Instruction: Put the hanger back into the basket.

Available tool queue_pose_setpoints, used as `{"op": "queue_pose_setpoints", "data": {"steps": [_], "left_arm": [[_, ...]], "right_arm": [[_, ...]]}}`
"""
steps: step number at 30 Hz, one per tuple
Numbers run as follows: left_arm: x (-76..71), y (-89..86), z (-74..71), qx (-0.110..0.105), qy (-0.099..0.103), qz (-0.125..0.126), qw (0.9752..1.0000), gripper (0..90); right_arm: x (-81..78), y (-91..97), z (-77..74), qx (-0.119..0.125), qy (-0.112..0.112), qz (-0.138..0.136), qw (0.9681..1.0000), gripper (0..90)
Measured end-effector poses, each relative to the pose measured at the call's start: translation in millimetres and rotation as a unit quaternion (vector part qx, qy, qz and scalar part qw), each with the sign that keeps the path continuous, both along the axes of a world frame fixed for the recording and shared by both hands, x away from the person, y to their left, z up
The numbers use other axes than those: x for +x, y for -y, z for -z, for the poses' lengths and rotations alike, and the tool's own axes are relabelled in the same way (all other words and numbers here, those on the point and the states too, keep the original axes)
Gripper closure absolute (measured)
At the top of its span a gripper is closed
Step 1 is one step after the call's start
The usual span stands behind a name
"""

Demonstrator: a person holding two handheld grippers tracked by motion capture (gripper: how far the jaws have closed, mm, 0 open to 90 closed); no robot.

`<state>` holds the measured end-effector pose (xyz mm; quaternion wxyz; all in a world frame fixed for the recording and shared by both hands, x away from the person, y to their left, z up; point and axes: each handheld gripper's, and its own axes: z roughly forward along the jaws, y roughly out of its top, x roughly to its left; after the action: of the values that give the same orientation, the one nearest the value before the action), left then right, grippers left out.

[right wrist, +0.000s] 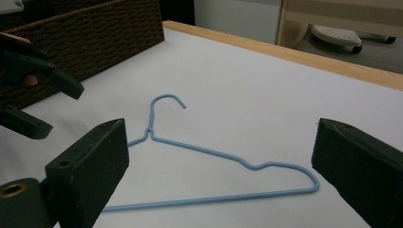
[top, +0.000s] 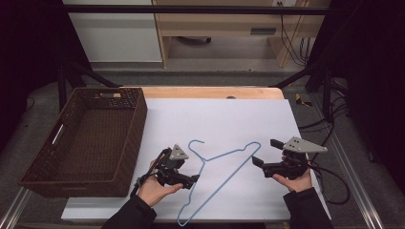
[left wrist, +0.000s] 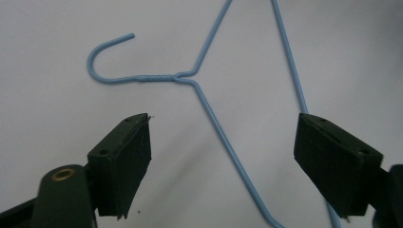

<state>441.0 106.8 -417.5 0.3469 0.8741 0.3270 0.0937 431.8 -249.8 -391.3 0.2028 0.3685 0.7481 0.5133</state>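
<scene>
one thin blue wire hanger [top: 217, 179] lies flat on the white sheet [top: 224, 119], in the near middle of the table, between the two hands. its long straight bar runs from the near middle up to the far right. its hook [top: 195, 144] curls at the far left end, close to the left gripper [top: 193, 180].

near the front, the left gripper sits just left of the hanger. in the left gripper view its two black jaws stand wide apart. one sloping arm of the hanger [left wrist: 223, 142] lies between them, but the pads do not touch it. it has hold of nothing.

the right gripper [top: 260, 155] hangs just right of the hanger's far shoulder. in the right gripper view its jaws are wide open too, with nothing in them.

the hanger looks very light. the wire is stiff but springy, so i think it may bend a little if squeezed hard. its coat looks smooth, so it could slip or spin in the pads. it lies flat on the sheet, so a jaw must slide low to get under it. a good spot to pinch may be the twisted neck [left wrist: 164, 77] below the hook, or one sloping arm near it.

far to the left stands a brown woven basket [top: 136, 119], with nothing in it.
</scene>
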Motion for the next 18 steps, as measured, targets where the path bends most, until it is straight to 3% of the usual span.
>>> {"op": "queue_pose_setpoints", "data": {"steps": [7,18], "left_arm": [[6.3,16.6,10.6,0.027,-0.020,0.010,0.9994,28.2],[10.1,30.2,22.5,0.073,-0.050,0.013,0.9960,43.3]], "right_arm": [[0.9,-1.5,1.0,-0.002,-0.004,0.001,1.0000,5.5],[2.3,-4.8,3.0,-0.008,-0.011,-0.003,0.9999,5.5]]}}
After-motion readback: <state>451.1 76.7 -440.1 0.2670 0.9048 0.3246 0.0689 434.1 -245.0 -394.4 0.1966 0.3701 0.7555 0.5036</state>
